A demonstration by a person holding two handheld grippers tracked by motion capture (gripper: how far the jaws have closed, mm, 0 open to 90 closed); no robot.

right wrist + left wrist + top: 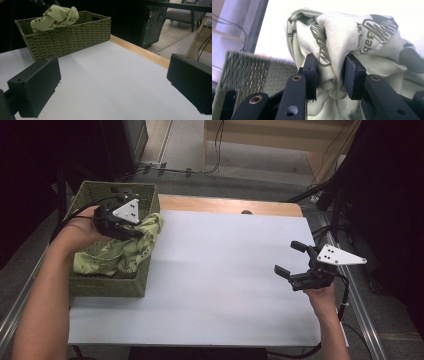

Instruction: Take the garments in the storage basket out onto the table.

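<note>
While the left gripper (136,233) hangs over the near-right part of a woven green basket (111,285) at the left edge of the table (215,285), its two black jaws are clamped on a fold of pale green cloth (127,251) printed with dark markings. Seen from the left gripper view, the cloth (342,47) bunches up between and above the jaws, its gathered folds pinched from both sides, and the basket's woven wall (249,72) shows behind and to the left of the jaws. From the high view, most of the cloth lies inside the basket beneath and just beside this gripper, with one part draped over the basket's rim on the side toward the table's middle. The right gripper (291,258) is held well apart from the basket, over the white table surface near its right edge, with its jaws spread wide and nothing between them. Along that gripper's own line of sight, the bare white tabletop (107,85) stretches ahead between the two jaws, and the basket (75,35) stands far ahead and to the left with the cloth (56,16) heaped above its rim. A wooden strip (140,51) borders the table ahead and to the right of the right gripper.
</note>
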